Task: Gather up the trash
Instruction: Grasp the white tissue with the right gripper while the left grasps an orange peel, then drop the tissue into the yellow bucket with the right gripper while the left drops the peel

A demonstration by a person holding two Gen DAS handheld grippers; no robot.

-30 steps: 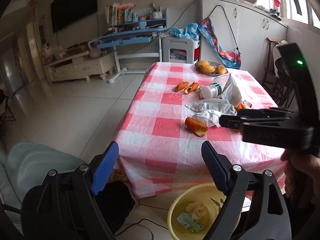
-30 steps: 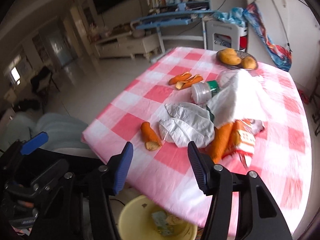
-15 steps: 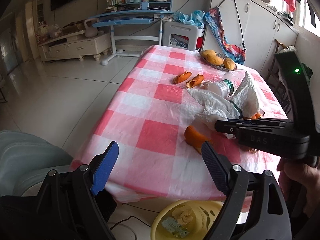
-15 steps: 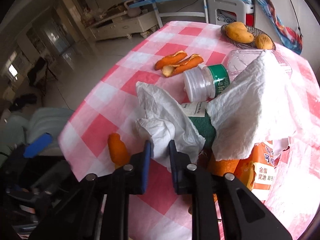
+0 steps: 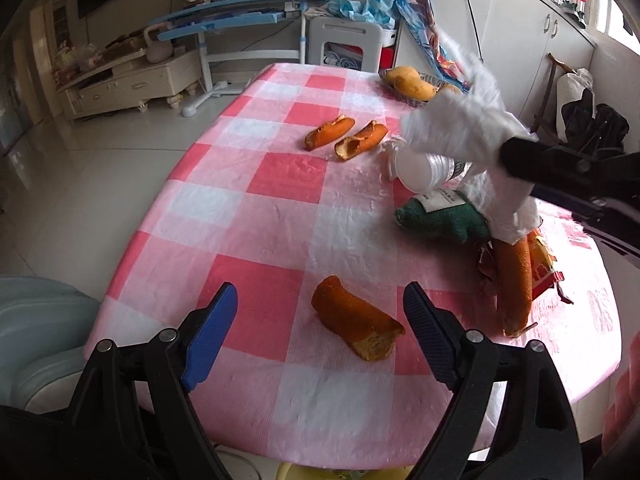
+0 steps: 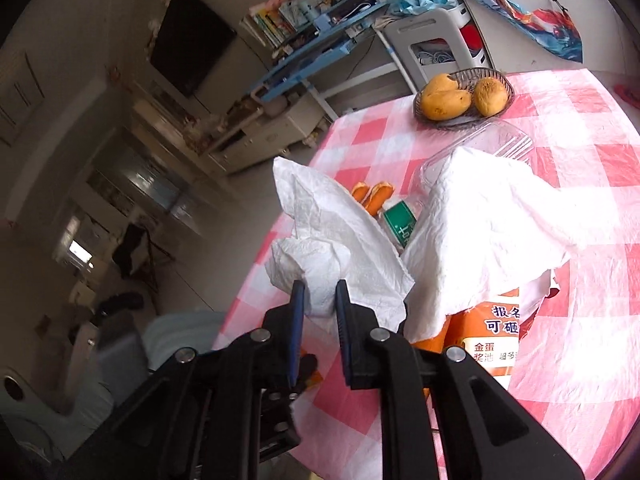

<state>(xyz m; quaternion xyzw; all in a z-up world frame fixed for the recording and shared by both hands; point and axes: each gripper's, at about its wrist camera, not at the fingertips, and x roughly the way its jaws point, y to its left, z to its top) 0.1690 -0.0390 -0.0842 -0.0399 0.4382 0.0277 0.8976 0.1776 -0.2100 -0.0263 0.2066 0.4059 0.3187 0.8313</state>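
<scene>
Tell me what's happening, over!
Right hand-held gripper shut on crumpled white paper towel, lifted. Left hand-held gripper open around orange peel piece. Nothing blocking.

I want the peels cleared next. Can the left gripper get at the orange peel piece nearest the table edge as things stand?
Probably yes. The left gripper is open, its jaws have just been narrowing, and the peel piece lies between them on the tablecloth with nothing over it.

Both cams ride the grippers, angled down close over the checked table [image 5: 280, 184]; right one's rolled sideways. Both catch the fruit basket [image 6: 464, 118] and far desk [image 5: 224, 20].
</scene>
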